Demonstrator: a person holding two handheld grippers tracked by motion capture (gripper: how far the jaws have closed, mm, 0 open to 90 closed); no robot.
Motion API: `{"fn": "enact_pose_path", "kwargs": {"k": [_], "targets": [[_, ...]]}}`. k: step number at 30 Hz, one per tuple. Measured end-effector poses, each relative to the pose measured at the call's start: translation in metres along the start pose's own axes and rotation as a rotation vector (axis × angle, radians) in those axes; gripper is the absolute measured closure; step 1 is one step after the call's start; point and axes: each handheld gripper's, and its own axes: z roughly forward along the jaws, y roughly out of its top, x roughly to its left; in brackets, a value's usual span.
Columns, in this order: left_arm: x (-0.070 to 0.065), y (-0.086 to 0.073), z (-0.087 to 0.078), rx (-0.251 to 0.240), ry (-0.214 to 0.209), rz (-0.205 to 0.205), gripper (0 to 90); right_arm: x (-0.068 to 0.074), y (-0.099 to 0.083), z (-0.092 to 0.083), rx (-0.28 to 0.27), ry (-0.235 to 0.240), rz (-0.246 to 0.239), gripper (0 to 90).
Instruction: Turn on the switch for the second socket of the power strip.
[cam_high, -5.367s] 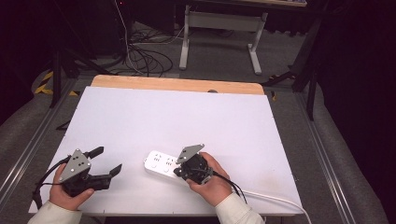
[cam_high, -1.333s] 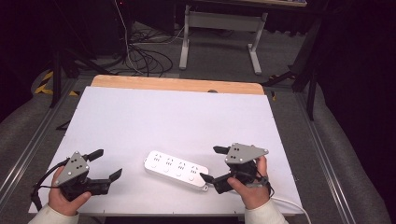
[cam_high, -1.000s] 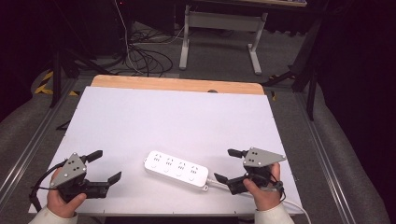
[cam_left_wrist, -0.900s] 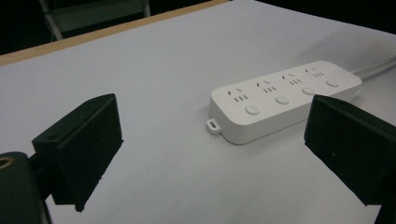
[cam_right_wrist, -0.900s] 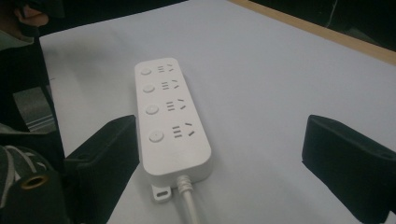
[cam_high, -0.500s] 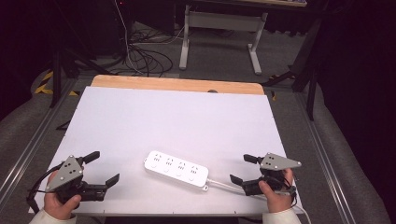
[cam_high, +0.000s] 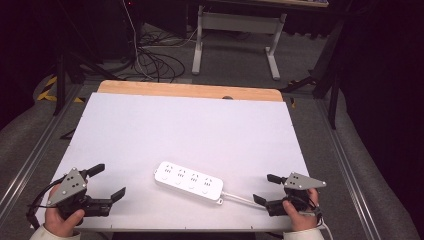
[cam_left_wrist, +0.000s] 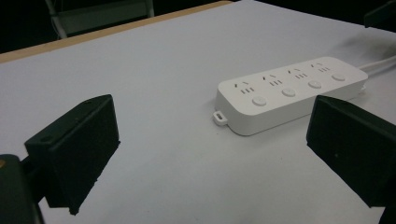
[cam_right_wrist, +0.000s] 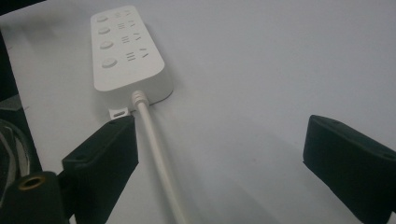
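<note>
Down in the high view, a white power strip (cam_high: 189, 181) lies in the lower middle of the white table (cam_high: 200, 125), its cord (cam_high: 240, 198) running toward the right gripper (cam_high: 264, 188) at lower right; the left gripper (cam_high: 106, 181) sits at lower left, well apart. Both have jaws spread wide, holding nothing. Next, the left gripper view shows the strip's (cam_left_wrist: 292, 91) four buttons at upper right. Lastly, the right gripper view shows the cord (cam_right_wrist: 156, 154) passing just beside its left jaw.
</note>
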Motion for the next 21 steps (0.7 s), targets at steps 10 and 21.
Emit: {"fn": "enact_pose_path", "kwargs": {"k": [10,21], "targets": [[0.002,-0.005,0.005,0.030,-0.007,-0.008,3.3,0.003,-0.014,-0.001,0.033,0.003,0.011,11.7],[0.003,-0.005,0.005,0.024,0.006,-0.009,3.2,0.008,-0.007,0.001,0.004,-0.002,-0.045,14.1]]}}
